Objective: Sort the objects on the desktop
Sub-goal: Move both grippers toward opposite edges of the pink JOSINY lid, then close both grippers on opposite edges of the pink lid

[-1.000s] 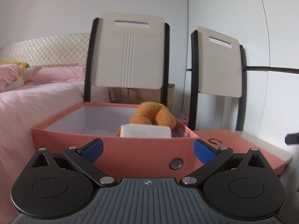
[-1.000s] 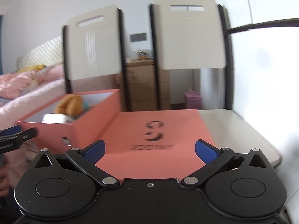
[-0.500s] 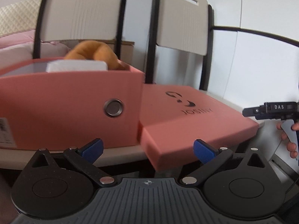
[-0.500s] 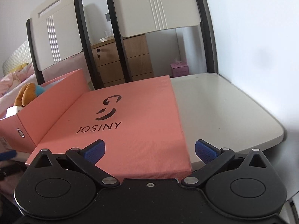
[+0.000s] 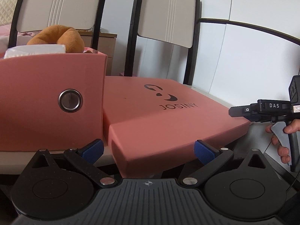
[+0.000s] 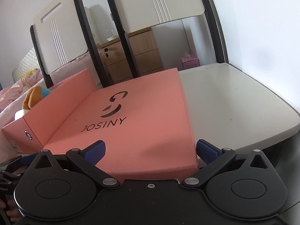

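I hold both grippers low at the near edge of the white table (image 6: pixel 234 101), each with its jaws spread wide and nothing between them. My left gripper (image 5: pixel 149 148) faces the near left corner of the pink lid (image 5: pixel 168 112), and my right gripper (image 6: pixel 150 148) is squared to the lid's near short edge, so I judge that I am lining up to lift the lid from 2 points and set it on the box. The lid lies flat on the table, top side up, just beside the open pink box (image 5: pixel 50 101) and touching or nearly touching its right wall; its near end seems to overhang the table edge, which would give the fingers something to close on. The box already holds an orange plush toy (image 5: pixel 56 37) and a white tissue pack (image 5: pixel 35 50), both showing above the rim, so the sorting looks nearly finished. The lid's top reads "JOSINY" under a black curved logo (image 6: pixel 114 104). The box's front wall carries a round metal eyelet (image 5: pixel 70 100) and, seen from the right wrist, a small label too tiny to read. In the left wrist view my other hand (image 5: pixel 283 138) grips the handle of the right gripper, whose body is marked "DAS".
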`<action>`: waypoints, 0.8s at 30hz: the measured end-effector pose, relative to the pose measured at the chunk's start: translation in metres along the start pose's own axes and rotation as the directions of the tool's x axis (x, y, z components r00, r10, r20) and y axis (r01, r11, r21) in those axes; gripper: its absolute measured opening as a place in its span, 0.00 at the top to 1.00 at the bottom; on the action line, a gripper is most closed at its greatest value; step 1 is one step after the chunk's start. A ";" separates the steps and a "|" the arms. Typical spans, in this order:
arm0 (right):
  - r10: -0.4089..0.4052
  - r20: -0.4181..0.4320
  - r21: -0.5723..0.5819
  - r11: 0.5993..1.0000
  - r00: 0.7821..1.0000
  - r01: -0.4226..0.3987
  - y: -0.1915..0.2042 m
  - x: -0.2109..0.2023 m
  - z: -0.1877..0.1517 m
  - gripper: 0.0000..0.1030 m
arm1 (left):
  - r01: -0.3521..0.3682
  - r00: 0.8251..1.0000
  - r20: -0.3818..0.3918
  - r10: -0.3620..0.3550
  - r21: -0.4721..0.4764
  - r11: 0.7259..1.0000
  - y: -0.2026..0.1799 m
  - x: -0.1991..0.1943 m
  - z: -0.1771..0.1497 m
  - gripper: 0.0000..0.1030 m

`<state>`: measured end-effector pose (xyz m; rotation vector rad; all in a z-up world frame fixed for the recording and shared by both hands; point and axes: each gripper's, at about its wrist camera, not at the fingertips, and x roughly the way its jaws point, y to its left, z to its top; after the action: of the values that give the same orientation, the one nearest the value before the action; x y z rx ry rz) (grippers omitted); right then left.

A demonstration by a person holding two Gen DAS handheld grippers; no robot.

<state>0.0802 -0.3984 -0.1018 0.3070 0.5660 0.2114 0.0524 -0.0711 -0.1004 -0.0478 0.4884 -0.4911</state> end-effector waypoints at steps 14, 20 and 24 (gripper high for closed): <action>0.069 -0.031 -0.025 0.997 0.997 -0.070 0.000 -0.029 -0.012 0.00 | 0.057 0.998 -0.037 -0.057 0.010 0.998 -0.011 -0.029 -0.010 0.00; 0.103 -0.035 -0.004 0.995 0.994 -0.103 -0.005 -0.040 -0.021 0.01 | 0.103 0.993 -0.047 -0.106 -0.060 0.993 -0.001 -0.037 -0.008 0.00; 0.086 -0.054 0.137 0.988 0.995 -0.078 -0.026 -0.031 -0.019 0.01 | 0.088 0.994 -0.042 -0.098 -0.181 0.979 0.020 -0.030 0.000 0.00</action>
<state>0.0472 -0.4268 -0.1106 0.4564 0.6288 0.2631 0.0382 -0.0395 -0.0909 -0.2327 0.5809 -0.5399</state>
